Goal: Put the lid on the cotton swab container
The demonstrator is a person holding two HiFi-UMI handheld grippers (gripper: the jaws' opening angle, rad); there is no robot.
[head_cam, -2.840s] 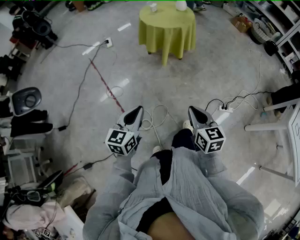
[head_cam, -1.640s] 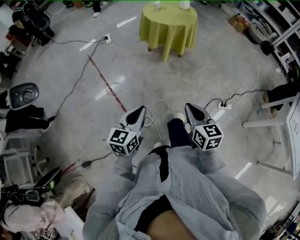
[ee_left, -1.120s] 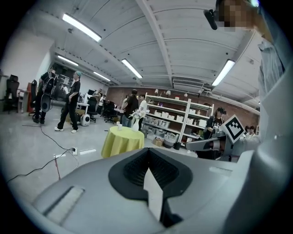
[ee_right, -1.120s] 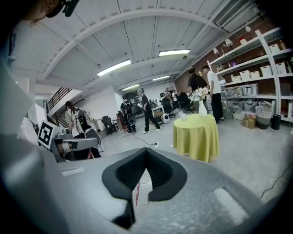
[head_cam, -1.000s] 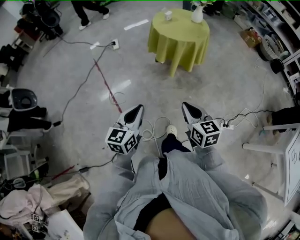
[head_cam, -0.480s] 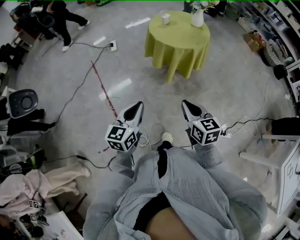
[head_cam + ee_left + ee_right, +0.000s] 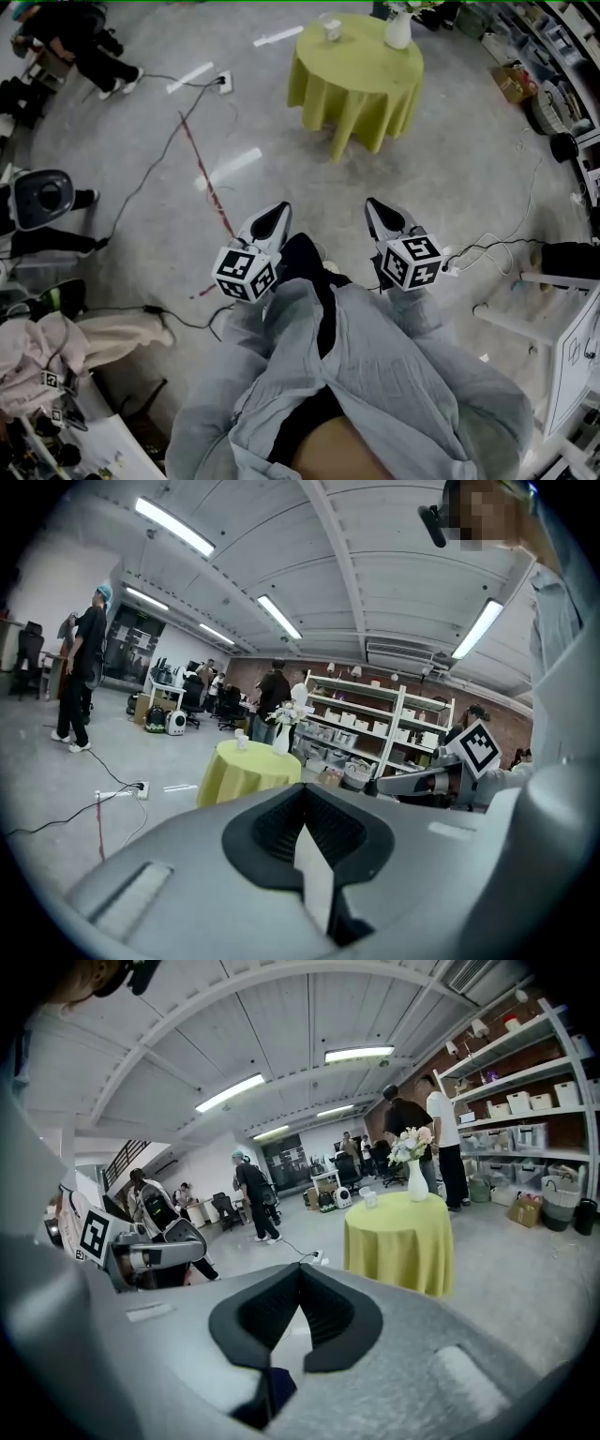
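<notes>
A round table with a yellow-green cloth (image 7: 356, 70) stands ahead across the floor. On it are a small white container (image 7: 331, 28) and a white vase of flowers (image 7: 397, 33); the container is too small to show a lid. My left gripper (image 7: 275, 214) and right gripper (image 7: 375, 211) are held at waist height, both shut and empty, far short of the table. The left gripper view shows the table (image 7: 248, 772) and container (image 7: 241, 744) beyond its gripper (image 7: 302, 799). In the right gripper view the table (image 7: 398, 1241) and container (image 7: 372, 1199) lie beyond that gripper (image 7: 300, 1283).
Cables and a red line (image 7: 202, 173) cross the grey floor, with a power strip (image 7: 221, 81) near the table. Clutter and a round grey device (image 7: 42, 197) line the left side. Shelves and a white frame (image 7: 553, 309) stand at the right. A person (image 7: 75, 56) stands far left.
The view has shifted forward across the floor; the yellow-green table now sits lower in the head view and shows its top fully. Both grippers stay shut, held side by side.
</notes>
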